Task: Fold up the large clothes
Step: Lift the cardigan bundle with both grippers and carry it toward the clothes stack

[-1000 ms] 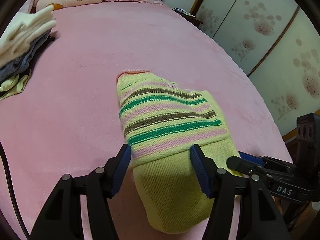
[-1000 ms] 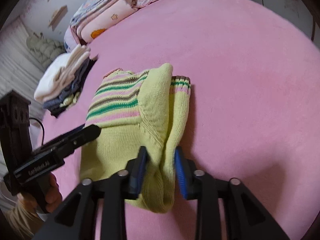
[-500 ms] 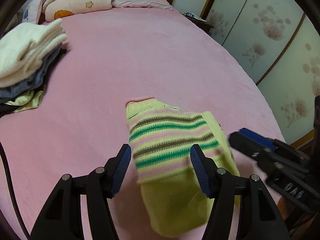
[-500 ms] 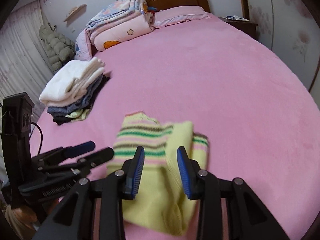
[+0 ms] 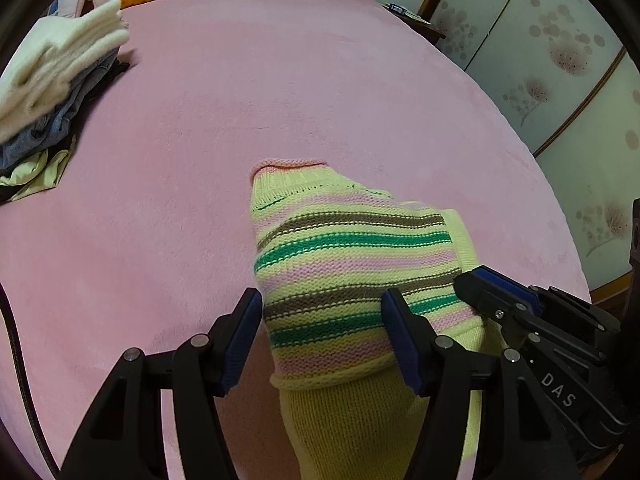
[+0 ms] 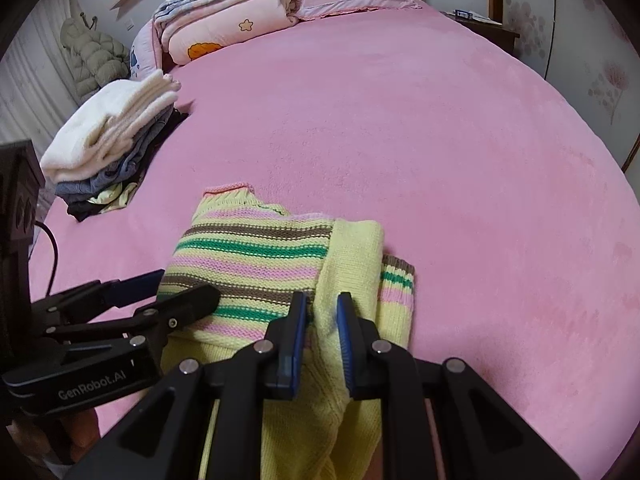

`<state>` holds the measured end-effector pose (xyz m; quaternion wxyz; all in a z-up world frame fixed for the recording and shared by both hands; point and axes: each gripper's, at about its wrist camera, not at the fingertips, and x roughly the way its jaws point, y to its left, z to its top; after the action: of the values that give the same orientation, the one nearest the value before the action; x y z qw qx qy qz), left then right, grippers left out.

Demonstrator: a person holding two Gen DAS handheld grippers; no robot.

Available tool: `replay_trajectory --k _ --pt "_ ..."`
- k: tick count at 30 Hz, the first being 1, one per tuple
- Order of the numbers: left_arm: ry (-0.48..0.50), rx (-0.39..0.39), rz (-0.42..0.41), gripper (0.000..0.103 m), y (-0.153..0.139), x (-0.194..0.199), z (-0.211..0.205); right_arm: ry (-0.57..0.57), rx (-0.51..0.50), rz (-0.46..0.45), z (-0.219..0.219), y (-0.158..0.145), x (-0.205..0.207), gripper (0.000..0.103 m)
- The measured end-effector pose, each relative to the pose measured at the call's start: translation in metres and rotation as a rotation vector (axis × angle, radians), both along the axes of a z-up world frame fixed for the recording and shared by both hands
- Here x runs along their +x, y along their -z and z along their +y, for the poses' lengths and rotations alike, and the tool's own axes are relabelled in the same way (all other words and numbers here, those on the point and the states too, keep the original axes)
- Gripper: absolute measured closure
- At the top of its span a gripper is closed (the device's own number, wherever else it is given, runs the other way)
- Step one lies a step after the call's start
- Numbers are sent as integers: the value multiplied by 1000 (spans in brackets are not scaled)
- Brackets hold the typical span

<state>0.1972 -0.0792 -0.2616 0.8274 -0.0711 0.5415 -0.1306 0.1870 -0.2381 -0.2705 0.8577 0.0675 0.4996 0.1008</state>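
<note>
Dragged sweater (image 5: 352,280) nearer on bed (image 5: 280,100); right gripper (image 6: 322,320) closing on yellow fold, left gripper (image 5: 320,340) apart, next fold pending.

Striped yellow-green sweater (image 5: 352,264) folded; on bed

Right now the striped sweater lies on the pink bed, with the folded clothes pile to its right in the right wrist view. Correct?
Not quite. In the right wrist view the folded clothes pile sits to the left of the striped sweater, not the right. The sweater does lie on the pink bed.
</note>
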Motion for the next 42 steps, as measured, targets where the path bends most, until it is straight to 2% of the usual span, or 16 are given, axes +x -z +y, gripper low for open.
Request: replay_trajectory --k 4,8,10,13,15,19,21,23,26,28,32,37,42 --pt "2 44 -11 33 -8 -3 -2 9 25 -14 -6 -8 -4 87" --pt "13 61 -30 29 -23 -10 -1 25 58 -33 -17 -21 -17 87" --pt "12 93 -61 18 -34 -18 -1 33 77 -39 -22 -28 -23 87" --pt "20 149 -116 16 -51 -31 -1 42 86 -45 -29 -37 -33 82" --pt "43 143 -133 16 -59 -37 2 47 81 -43 -34 -43 -39 71" --pt "53 103 -126 14 -71 -47 11 58 102 -46 -45 -52 -51 56" --pt "45 106 -123 14 -74 -51 15 59 113 -39 -49 -53 -56 43" --pt "44 99 -108 14 -72 -57 17 56 127 -29 -53 -51 -61 38" --pt "70 31 -65 14 -62 -62 17 47 132 -14 -52 -44 -64 37" --pt "74 -11 -15 9 -50 -62 16 39 152 8 -52 -35 -65 37" --pt "55 -155 90 8 -20 -63 14 47 228 48 -53 -16 -60 37" --pt "-35 -267 87 8 2 -55 26 60 315 115 -53 14 -47 37" --pt "-83 -321 133 8 29 -44 33 18 385 199 -49 43 -30 37"
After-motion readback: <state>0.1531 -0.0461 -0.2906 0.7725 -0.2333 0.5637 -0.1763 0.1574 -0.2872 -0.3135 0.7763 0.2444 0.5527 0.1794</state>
